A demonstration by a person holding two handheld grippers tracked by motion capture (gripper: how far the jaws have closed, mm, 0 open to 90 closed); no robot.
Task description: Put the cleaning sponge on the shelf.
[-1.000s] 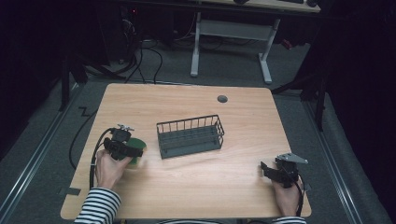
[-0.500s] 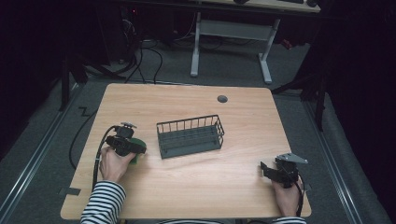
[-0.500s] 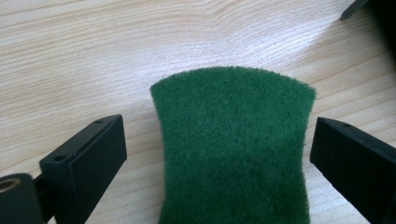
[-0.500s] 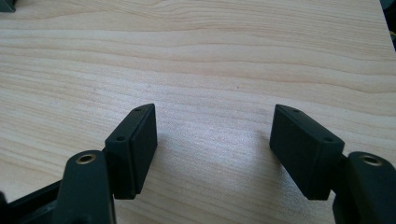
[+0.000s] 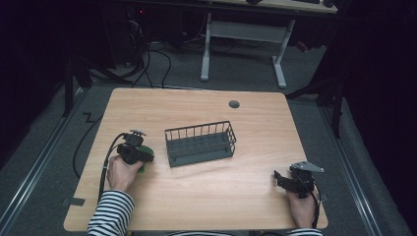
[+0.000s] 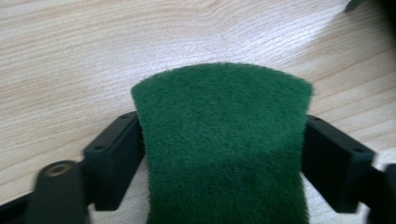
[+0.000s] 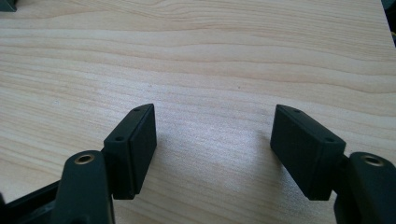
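A green scouring pad (image 6: 224, 144) bulges between the two black jaws of my left gripper (image 6: 223, 149), which is shut on it. From above, that gripper (image 5: 142, 158) sits at the table's left side, just left of a dark wire basket (image 5: 200, 143), with the pad (image 5: 145, 151) showing green under it. Its tip points toward the basket. My right gripper (image 5: 278, 178) rests near the table's front right corner. Its jaws (image 7: 215, 149) stand wide open over bare wood with nothing between them.
The wooden table (image 5: 196, 196) has a round cable hole (image 5: 234, 104) at the back. A black cable (image 5: 105, 162) loops from the left gripper off the left edge. A desk frame (image 5: 243, 44) and cables stand on the floor behind.
My left gripper has moved a little forward and toward the basket with the green pad in it. The right gripper has stayed put.
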